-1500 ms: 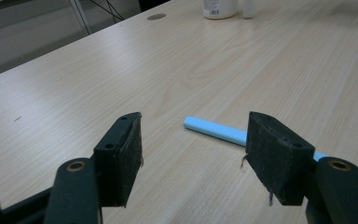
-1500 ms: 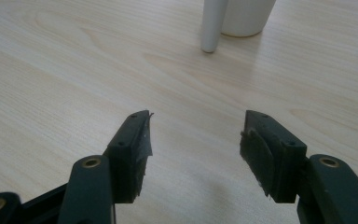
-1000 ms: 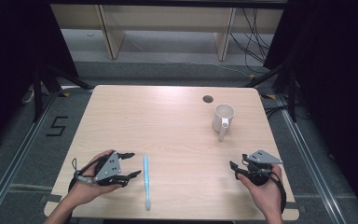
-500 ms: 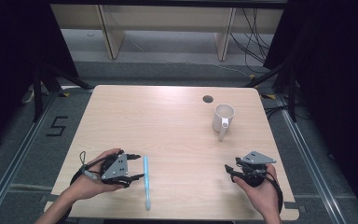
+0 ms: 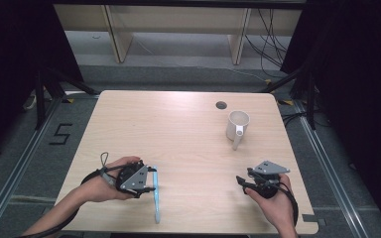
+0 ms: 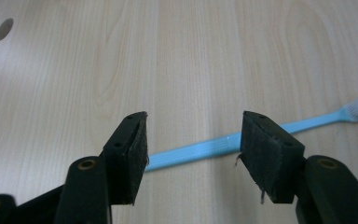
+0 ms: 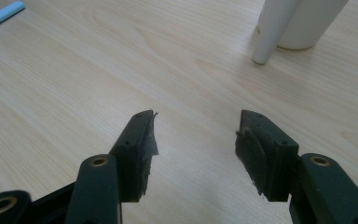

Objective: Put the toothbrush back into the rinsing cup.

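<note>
left hand-held gripper (image 6: pixel 193 144) wide, straddling the toothbrush (image 6: pixel 223 144) flat on the desk (image 5: pixel 178 129) near its front edge | right hand-held gripper (image 7: pixel 196 140) wide, empty | mug (image 5: pixel 238 126) toward the back right corner | risk: I expect the thin handle to skid or tip if I close high

Wooden table (image 5: pixel 178 129): toothbrush (image 5: pixel 155 198), mug (image 5: pixel 238 125)

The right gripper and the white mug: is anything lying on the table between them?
No. In the high view, bare wood lies between the right gripper and the mug. The right gripper view shows the same, with the mug ahead.
</note>
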A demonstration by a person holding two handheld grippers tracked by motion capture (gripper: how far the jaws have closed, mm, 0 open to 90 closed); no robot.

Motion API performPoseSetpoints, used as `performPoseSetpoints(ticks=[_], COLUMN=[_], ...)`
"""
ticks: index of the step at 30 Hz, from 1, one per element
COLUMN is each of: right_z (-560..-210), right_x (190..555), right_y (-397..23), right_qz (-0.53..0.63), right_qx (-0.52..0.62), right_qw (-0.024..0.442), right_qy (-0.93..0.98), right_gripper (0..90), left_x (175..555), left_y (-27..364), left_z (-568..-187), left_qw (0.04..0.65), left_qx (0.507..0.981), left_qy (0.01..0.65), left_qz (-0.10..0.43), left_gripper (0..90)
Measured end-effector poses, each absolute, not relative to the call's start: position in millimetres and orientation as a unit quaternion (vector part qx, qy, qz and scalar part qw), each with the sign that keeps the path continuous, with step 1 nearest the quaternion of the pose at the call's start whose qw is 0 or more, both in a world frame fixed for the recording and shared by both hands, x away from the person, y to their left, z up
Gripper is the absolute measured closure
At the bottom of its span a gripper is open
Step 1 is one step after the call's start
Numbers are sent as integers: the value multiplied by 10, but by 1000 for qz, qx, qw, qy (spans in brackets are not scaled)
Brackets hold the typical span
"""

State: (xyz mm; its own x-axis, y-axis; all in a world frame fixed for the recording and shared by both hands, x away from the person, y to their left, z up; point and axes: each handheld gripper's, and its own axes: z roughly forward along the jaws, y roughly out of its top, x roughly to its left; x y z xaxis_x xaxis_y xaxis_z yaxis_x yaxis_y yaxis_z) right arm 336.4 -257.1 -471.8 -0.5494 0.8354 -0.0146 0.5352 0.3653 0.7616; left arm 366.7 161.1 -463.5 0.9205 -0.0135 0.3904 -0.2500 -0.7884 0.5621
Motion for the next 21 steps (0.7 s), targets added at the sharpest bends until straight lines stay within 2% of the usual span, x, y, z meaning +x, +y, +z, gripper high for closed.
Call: performPoseSetpoints(ticks=[9, 16, 21], right_z=[-4726, -4734, -4728], right_x=[3364, 3366, 3376], right_y=[-2565, -2543, -2560], right_qz=[364, 363, 364], right_qx=[432, 433, 424], right_qw=[201, 196, 203], right_qy=[800, 801, 804], right_gripper=[469, 469, 469], left_x=[3793, 3895, 3911], left_y=[1539, 1447, 1385], left_z=[-4627, -4701, -4730], left_qw=[273, 250, 220], left_qx=[940, 951, 955], left_qy=[-117, -132, -165], left_qz=[167, 128, 109], left_gripper=[453, 479, 477])
